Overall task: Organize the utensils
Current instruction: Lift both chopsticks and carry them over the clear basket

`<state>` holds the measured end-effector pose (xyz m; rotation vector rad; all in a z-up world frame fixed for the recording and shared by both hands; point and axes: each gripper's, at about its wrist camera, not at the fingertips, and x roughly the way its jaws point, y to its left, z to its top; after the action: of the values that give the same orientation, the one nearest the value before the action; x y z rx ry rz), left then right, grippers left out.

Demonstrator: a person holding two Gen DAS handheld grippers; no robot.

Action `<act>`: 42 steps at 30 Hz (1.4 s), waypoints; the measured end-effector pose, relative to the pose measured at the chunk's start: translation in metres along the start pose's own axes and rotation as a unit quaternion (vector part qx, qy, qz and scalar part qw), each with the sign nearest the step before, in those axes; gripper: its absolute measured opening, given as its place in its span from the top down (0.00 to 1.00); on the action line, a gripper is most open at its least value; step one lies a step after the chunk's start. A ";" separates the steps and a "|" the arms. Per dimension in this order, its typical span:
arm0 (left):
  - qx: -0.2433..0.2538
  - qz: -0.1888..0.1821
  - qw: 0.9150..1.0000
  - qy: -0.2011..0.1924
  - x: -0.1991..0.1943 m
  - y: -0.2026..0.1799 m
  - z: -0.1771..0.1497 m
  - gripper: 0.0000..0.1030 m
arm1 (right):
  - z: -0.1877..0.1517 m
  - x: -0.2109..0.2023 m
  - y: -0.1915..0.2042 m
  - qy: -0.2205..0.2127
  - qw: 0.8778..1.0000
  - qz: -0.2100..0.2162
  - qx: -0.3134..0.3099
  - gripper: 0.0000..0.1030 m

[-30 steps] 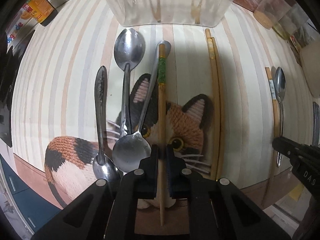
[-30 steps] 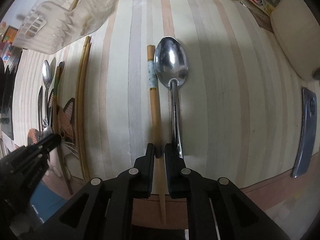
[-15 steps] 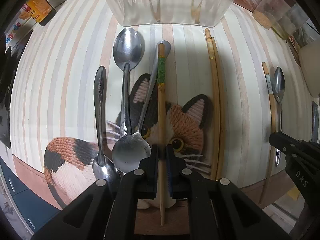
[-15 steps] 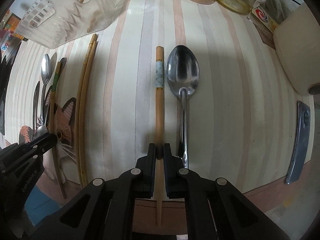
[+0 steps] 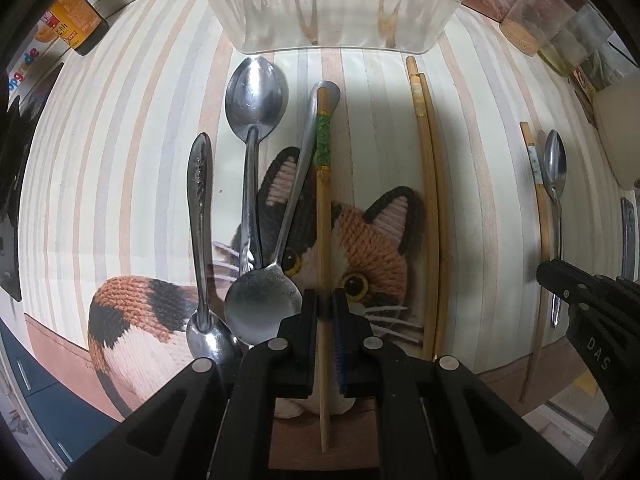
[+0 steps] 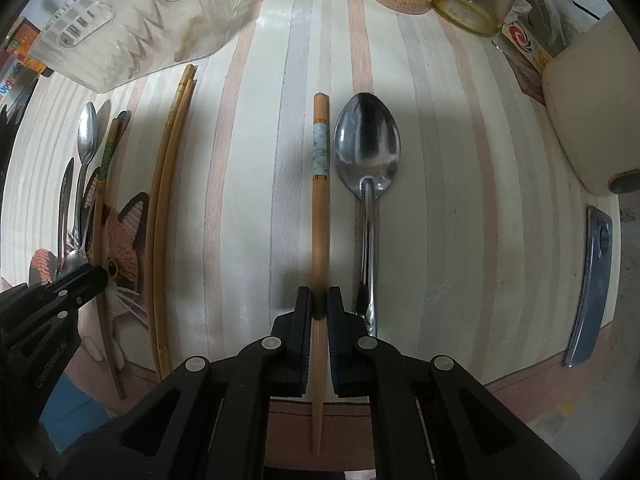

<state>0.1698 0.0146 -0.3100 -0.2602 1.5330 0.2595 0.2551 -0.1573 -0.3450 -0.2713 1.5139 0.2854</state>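
Striped desk covering (image 5: 120, 152) in cream, grey and peach bands, with a knitted calico cat mat (image 5: 372, 248) taken as landmark.

Hidden or cut off: clear plastic utensil basket (image 5: 340, 4) beyond the mat, top out of frame in the left wrist view; jars and a bottle at the far edges blurred, contents not legible. Dark flat object (image 6: 592, 284) far right of the mat, kind unclear.

Item 1: green-banded chopstick (image 5: 323, 208), lying across the mat's face, long axis running from the basket toward the camera, thick banded end toward the basket, thin tip nearest the camera. Left gripper (image 5: 324, 308) points down, fingers clenched on its lower shaft.

Item 2: pale-banded chopstick (image 6: 320, 208), on bare covering well right of the mat, same axis, thick end away from the camera. Right gripper (image 6: 319, 308) points down, fingers pinching its shaft.

Item 3: large spoon (image 6: 368, 184) just beside item 2 on the side away from the mat, bowl toward the far edge.

Item 4: plain chopstick pair (image 5: 430, 208) along the mat's right edge, parallel to the others.

Item 5: three spoons (image 5: 252, 184) over the mat's left side, partly overlapping; two bowls near the camera, one toward the basket.
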 end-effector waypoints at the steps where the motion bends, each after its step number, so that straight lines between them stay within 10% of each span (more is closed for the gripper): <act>1: 0.000 -0.001 1.000 -0.005 -0.005 -0.001 -0.002 0.95 | -0.002 0.000 -0.002 0.003 1.000 0.010 0.008 0.93; 23: -0.021 -0.022 0.980 -0.194 -0.172 0.021 0.002 0.95 | 0.011 -0.142 0.015 -0.162 0.986 0.042 -0.018 0.93; 42: -0.026 -0.051 0.970 -0.236 -0.209 0.050 0.098 0.95 | 0.088 -0.189 0.047 -0.214 0.975 0.050 -0.020 0.93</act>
<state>0.2421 0.0929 -0.0992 -0.2940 1.0388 0.2592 0.3139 -0.0861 -0.1527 -0.1521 1.0981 0.4262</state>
